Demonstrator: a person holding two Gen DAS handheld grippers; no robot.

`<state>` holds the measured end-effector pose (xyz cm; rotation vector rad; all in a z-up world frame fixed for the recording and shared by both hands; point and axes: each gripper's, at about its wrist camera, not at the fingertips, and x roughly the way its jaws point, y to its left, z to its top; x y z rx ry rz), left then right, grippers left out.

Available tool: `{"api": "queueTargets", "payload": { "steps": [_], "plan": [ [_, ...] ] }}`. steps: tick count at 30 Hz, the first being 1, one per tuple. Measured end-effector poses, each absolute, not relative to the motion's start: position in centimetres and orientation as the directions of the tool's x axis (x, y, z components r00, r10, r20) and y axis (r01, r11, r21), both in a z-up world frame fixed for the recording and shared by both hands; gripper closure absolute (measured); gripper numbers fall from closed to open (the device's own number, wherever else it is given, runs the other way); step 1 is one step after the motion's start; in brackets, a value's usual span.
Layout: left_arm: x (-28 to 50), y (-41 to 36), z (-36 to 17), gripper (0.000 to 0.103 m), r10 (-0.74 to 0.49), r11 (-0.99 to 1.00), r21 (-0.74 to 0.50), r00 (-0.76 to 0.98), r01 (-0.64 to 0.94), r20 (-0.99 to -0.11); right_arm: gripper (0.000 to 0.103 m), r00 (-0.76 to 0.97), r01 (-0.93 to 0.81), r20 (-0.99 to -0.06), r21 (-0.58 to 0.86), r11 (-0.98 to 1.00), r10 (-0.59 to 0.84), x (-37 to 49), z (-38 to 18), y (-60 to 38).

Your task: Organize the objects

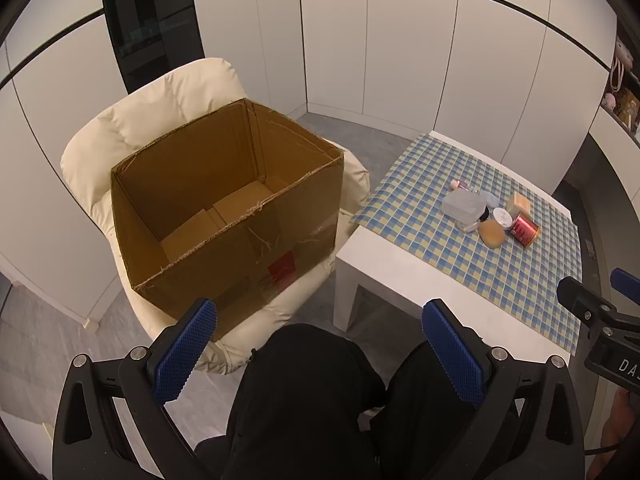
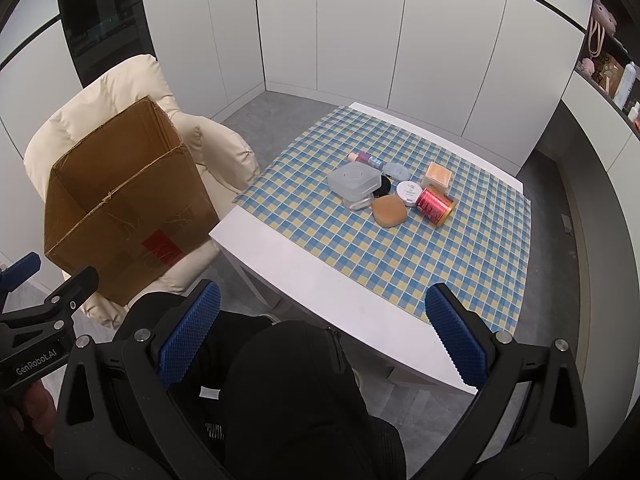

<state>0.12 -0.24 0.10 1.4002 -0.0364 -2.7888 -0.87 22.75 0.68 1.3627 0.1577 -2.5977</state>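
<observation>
Cream padded armchair (image 1: 168, 108) ahead and left of the jaws. White cabinet panels (image 2: 360, 40) line the walls beyond, with a dark glass panel (image 1: 152, 20) behind the armchair. Grey floor (image 2: 276, 116) between armchair and far wall. Open shelf (image 2: 608, 68) far right of the jaws, holding pink soft items and bottles. Black-trousered knees (image 2: 292, 380) directly below the jaws.

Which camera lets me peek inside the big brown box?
The left wrist view: it looks down into the open brown cardboard box, showing its floor flaps. The right wrist view shows that box mostly from outside.
</observation>
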Motion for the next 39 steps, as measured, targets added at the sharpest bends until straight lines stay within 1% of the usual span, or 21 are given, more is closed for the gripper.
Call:
{"api": "queueTargets", "payload": {
  "steps": [39],
  "plan": [
    [0.16,-0.49,-0.26,0.001,-0.046,-0.999,0.037,-0.585,0.027,-0.810,0.000,-0.549,0.243,-0.825,-0.003,-0.970,-0.135,-0.88,0.31,22.81]
  ]
}}
